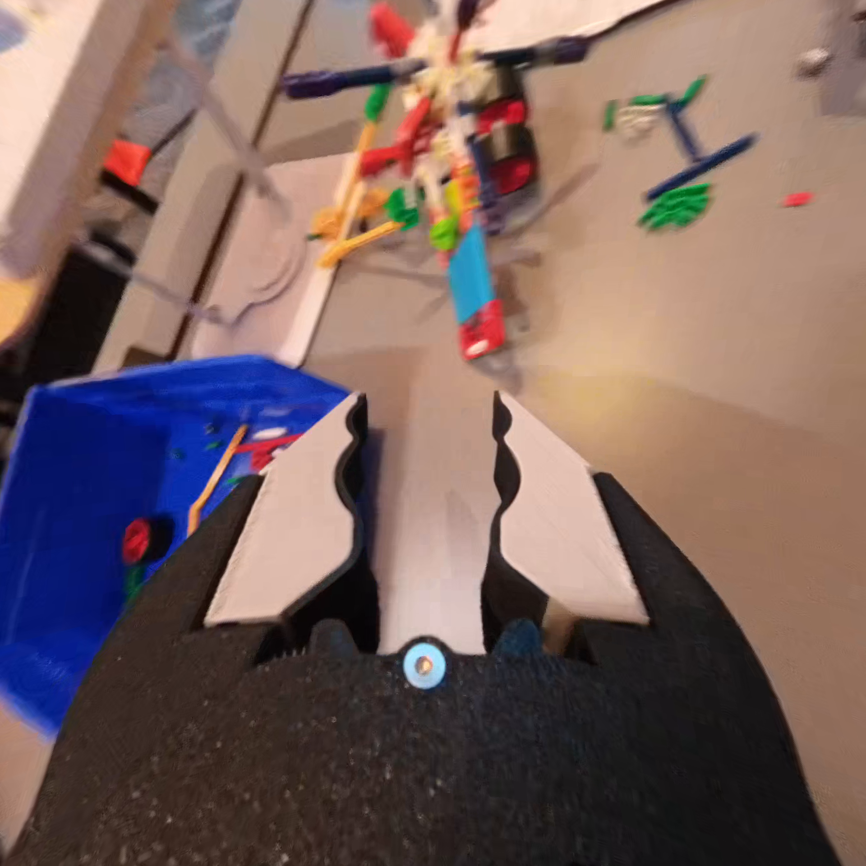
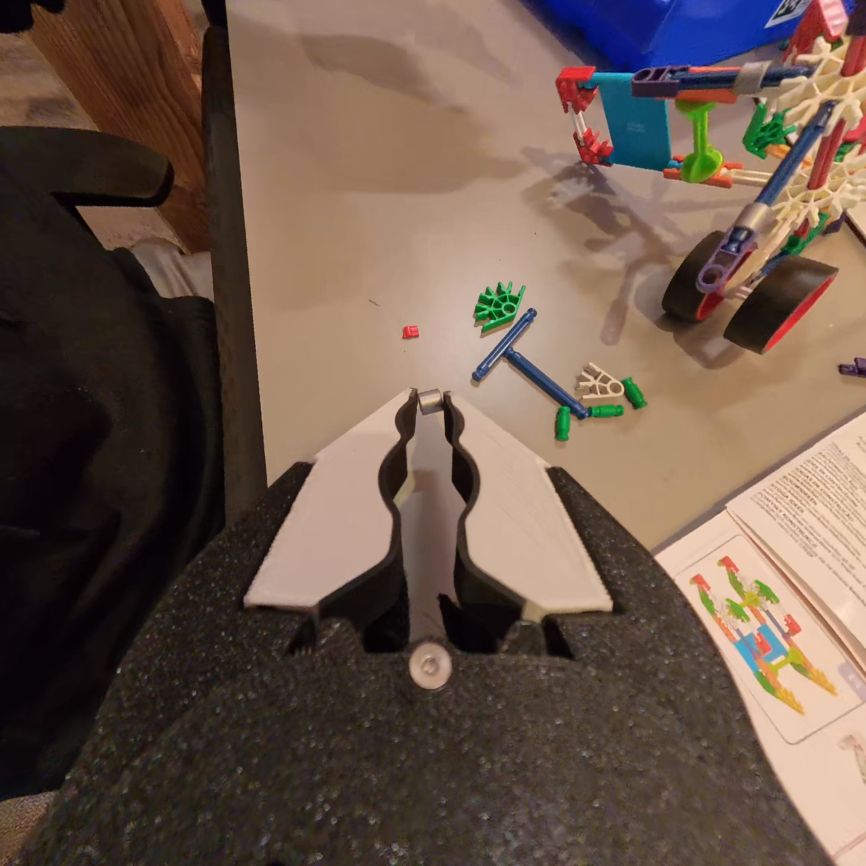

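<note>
Up close in the right wrist view, the right tool (image 2: 430, 398) has its two white fingers nearly closed, pinching a small silver cylinder (image 2: 430, 402) at the very tips. The cylinder is a short sleeve; its long axis seems to run toward the far side of the grey bench (image 2: 375, 187), though it is too small to be sure. It sits just above the bench, close to the bench's left edge.

To the right of the cylinder lie loose building-toy pieces: a tiny red clip (image 2: 410, 332), a green fan-shaped connector (image 2: 497, 305), and two blue rods (image 2: 525, 361) joined in a T, one rod slanting far-right, the other near-right. Beside them are a white connector (image 2: 597, 385) and three short green rods (image 2: 604, 411). Farther right stands a colourful toy model (image 2: 750, 164) with two black wheels (image 2: 773, 307) and a turquoise panel (image 2: 635, 124). A blue bin (image 2: 656, 33) sits at the far edge, and printed instruction sheets (image 2: 773, 586) lie at the near right. A dark chair (image 2: 93, 328) stands left of the bench.

The left wrist view is blurred. The left tool (image 1: 430, 400) is open, a wide gap between its fingers, holding nothing, hovering over bare bench. The blue bin (image 1: 117, 492) is just to its left, with a few small pieces inside. The toy model (image 1: 445, 154) lies far ahead, its long axis running near to far.
</note>
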{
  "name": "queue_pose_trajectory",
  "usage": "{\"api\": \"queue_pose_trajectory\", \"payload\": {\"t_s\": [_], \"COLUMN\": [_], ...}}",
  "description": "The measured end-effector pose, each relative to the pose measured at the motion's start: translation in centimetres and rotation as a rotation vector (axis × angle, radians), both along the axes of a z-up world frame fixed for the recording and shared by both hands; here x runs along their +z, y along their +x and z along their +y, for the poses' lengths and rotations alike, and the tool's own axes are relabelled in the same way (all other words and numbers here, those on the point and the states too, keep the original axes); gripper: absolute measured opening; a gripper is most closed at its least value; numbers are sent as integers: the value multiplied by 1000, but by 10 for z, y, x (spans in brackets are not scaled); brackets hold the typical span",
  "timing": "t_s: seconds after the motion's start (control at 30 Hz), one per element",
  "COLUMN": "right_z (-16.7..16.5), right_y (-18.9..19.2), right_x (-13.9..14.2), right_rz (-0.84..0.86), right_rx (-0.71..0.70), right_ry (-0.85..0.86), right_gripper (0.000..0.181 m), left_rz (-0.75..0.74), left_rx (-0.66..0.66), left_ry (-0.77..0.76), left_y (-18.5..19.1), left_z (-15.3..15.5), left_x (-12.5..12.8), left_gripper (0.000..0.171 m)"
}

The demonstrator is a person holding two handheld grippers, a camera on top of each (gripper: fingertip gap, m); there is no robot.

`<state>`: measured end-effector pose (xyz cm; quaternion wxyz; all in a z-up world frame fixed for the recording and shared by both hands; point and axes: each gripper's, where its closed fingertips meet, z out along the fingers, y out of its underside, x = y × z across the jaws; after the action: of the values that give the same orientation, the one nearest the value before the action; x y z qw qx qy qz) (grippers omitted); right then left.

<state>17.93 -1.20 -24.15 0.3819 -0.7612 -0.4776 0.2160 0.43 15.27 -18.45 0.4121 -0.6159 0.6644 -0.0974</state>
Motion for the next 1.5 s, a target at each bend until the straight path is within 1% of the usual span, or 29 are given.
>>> {"api": "queue_pose_trajectory", "payload": {"t_s": [0.03,0.07,0.13,0.17,0.2,0.27,0.37,0.4,0.47,0.53,0.57,0.67,0.73,0.8,0.87,0.9,1.0,1.03,1.1,1.17,1.2,1.23,1.27,1.3,1.33,1.43,1.47,1.5], "right_z": [0,-1,-3,-3,-4,-5,-7,-7,-7,-7,-6,-5,-5,-5,-2,1,6,6,5,4,4,3,2,2,1,1,2,3], "right_y": [1,3,3,3,3,2,2,2,3,4,4,5,5,5,5,6,4,3,4,5,6,6,7,7,7,8,9,9], "right_x": [0,-1,-2,-2,-3,-3,-3,-3,-3,-2,-2,-2,-2,-2,-3,-2,0,1,-1,-3,-3,-4,-4,-4,-4,-4,-4,-4], "right_rz": [4,4,11,16,18,22,29,32,37,46,49,50,52,55,59,64,67,69,64,60,62,62,64,68,72,77,77,76], "right_rx": [-3,-7,-9,-13,-15,-15,-12,-13,-13,-10,-8,-5,0,2,-3,-12,-25,-26,-30,-37,-39,-41,-44,-45,-44,-41,-40,-39], "right_ry": [-5,-7,-10,-11,-12,-13,-10,-9,-7,-6,-6,-4,-2,-4,-2,-1,6,7,3,-4,-6,-6,-7,-7,-9,-10,-10,-9], "right_gripper": [9,9,9,9,9,9,9,9,9,9,9,9,9,9,9,9,9,9,9,9,9,9,9,9,9,9,9,9], "left_rz": [9,9,10,20,36,53,73,80,55,29,12,-15,-54,-84,-96,-104,-72,-45,14,62,59,50,40,40,35,26,24,10], "left_rx": [-89,-152,-278,-309,-319,-343,-329,-324,-342,-341,-343,-332,-303,-258,-258,-261,-288,-313,-351,-374,-367,-364,-359,-356,-352,-344,-346,-343], "left_ry": [-35,-53,-138,-150,-153,-206,-245,-238,-296,-293,-304,-269,-228,-193,-188,-182,-207,-217,-232,-242,-257,-288,-314,-317,-316,-326,-320,-296], "left_y": [18,35,69,83,94,112,129,131,135,136,135,122,106,87,76,78,96,104,118,129,135,139,142,143,143,142,141,140], "left_z": [-24,-43,-82,-92,-96,-104,-103,-100,-106,-106,-108,-106,-100,-86,-81,-80,-90,-96,-104,-106,-105,-105,-106,-105,-104,-106,-106,-104], "left_x": [-9,-17,-34,-43,-52,-68,-84,-87,-87,-86,-84,-71,-50,-30,-20,-18,-32,-42,-63,-82,-86,-88,-89,-90,-90,-90,-90,-87], "left_gripper": [50,50,49,49,49,50,49,43,17,13,0,0,0,0,0,2,42,49,55,55,54,52,44,40,28,26,21,0]}}
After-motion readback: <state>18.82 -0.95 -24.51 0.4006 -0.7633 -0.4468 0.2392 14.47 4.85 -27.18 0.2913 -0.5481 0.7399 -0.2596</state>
